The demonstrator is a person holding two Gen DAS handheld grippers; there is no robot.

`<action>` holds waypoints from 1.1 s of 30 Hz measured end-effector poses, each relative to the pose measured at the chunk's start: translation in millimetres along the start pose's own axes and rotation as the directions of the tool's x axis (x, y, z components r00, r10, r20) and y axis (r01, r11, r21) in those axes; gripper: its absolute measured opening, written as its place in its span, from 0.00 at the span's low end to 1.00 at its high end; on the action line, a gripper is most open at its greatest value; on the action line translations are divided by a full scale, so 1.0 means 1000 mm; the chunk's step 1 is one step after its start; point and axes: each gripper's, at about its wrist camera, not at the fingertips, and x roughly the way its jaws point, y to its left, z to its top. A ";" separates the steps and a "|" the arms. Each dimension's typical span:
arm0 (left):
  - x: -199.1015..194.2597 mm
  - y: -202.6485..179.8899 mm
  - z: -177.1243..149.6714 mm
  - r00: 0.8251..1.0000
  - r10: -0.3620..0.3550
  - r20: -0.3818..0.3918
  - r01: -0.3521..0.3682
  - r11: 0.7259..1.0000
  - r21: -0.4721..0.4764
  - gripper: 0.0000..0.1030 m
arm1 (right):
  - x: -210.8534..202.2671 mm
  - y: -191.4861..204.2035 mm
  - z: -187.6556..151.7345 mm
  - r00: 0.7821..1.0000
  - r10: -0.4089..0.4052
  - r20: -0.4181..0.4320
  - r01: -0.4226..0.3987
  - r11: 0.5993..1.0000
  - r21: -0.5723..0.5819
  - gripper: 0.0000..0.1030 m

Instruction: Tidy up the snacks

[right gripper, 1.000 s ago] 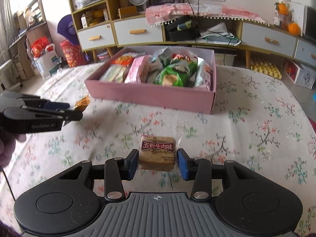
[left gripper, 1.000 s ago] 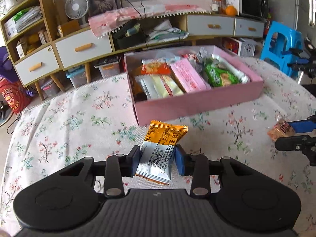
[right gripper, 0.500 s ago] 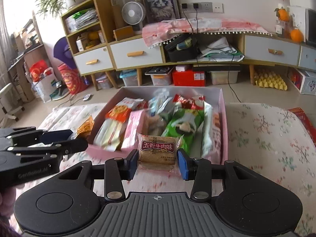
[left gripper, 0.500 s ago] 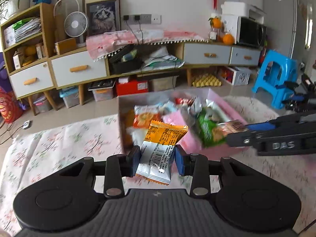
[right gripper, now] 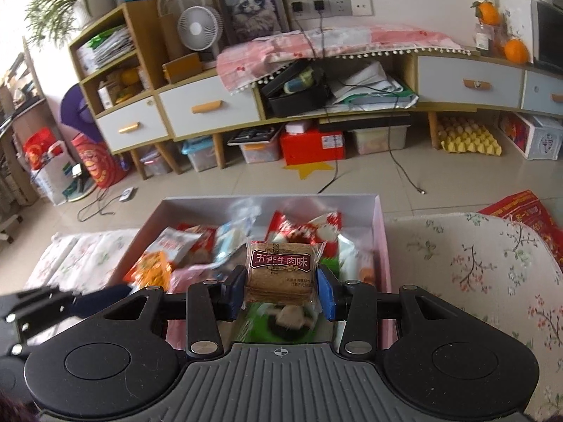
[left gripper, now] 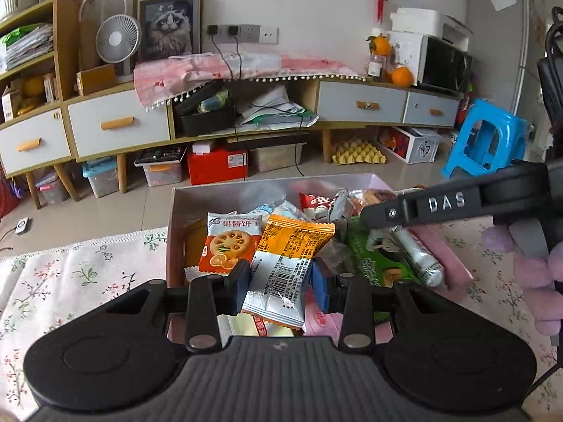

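My left gripper (left gripper: 281, 290) is shut on an orange and silver snack packet (left gripper: 286, 267) and holds it above the pink box (left gripper: 171, 218), which is full of wrapped snacks. My right gripper (right gripper: 280, 292) is shut on a brown biscuit pack with a dark red label (right gripper: 279, 276) and holds it above the same pink box (right gripper: 383, 246). The right gripper also shows in the left wrist view (left gripper: 366, 216), reaching in from the right over the box. The left gripper shows at the lower left of the right wrist view (right gripper: 70, 304).
The box stands on a table with a floral cloth (left gripper: 81, 274), also seen in the right wrist view (right gripper: 468, 263). Beyond the table edge is tiled floor, a low cabinet with drawers (left gripper: 116, 123) and a blue stool (left gripper: 489, 137).
Both grippers have lifted their snacks from the tablecloth and moved forward; they now hang over the open pink box. Both stay shut on their packets.
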 end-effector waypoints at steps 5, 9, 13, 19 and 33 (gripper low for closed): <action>0.006 0.004 -0.001 1.000 0.009 -0.008 -0.009 1.000 -0.014 0.34 | 0.017 -0.006 0.008 1.000 -0.020 -0.014 0.021 1.000 0.022 0.40; 0.004 0.006 0.001 1.000 0.007 -0.008 -0.007 1.000 -0.029 0.34 | 0.021 -0.007 0.009 1.000 -0.026 -0.017 0.026 0.999 0.025 0.44; 0.000 0.004 0.002 1.000 -0.004 0.001 0.004 0.999 -0.034 0.46 | 0.017 -0.006 0.008 1.000 -0.017 -0.012 0.018 1.000 0.016 0.64; -0.012 -0.004 0.001 1.000 0.005 0.004 -0.005 1.000 -0.027 0.73 | -0.007 -0.006 0.006 1.000 -0.023 0.000 0.023 1.000 0.001 0.74; -0.071 -0.030 -0.012 0.983 0.129 -0.129 -0.141 0.986 -0.092 1.00 | -0.102 -0.006 -0.043 0.998 -0.052 -0.038 0.052 0.999 -0.011 0.88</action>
